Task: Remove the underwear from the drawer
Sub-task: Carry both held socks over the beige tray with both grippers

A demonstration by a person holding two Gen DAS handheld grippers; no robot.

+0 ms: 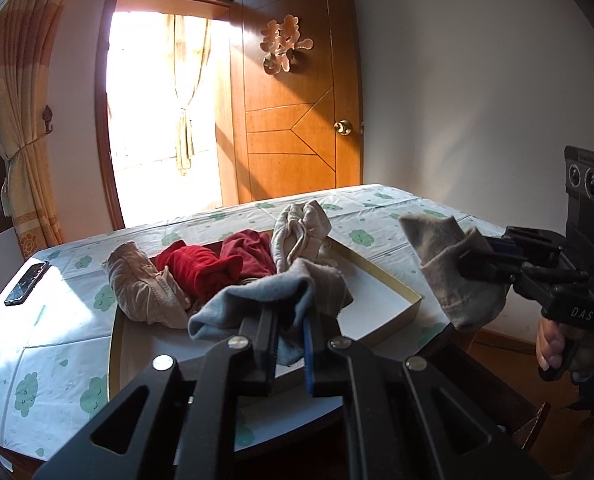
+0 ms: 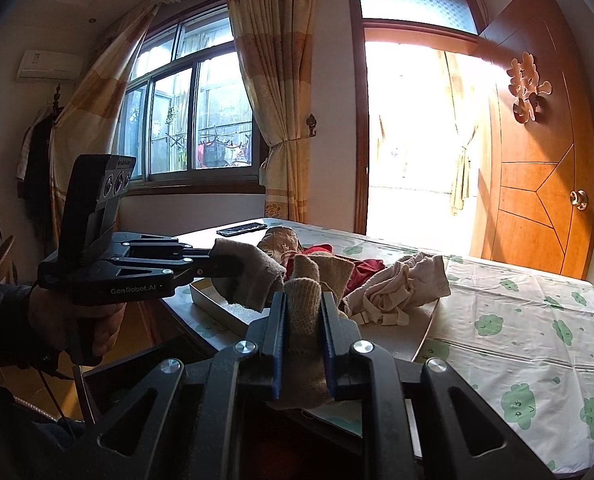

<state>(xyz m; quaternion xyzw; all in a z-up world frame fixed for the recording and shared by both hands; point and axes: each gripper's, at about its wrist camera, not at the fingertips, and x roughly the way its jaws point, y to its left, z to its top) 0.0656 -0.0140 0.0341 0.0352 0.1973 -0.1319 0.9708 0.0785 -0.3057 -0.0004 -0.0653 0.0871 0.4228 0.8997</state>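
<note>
A shallow white drawer tray lies on the table and holds red underwear, a beige piece at its left and a cream piece at the back. My left gripper is shut on a grey-blue garment lifted above the tray; it also shows in the right wrist view. My right gripper is shut on a beige knitted garment, held off the tray's right side; in the left wrist view this garment hangs from the right gripper.
The table has a white cloth with green cloud prints. A black phone lies at its far left corner. A wooden door stands open behind the table. A chair stands by the table's near edge.
</note>
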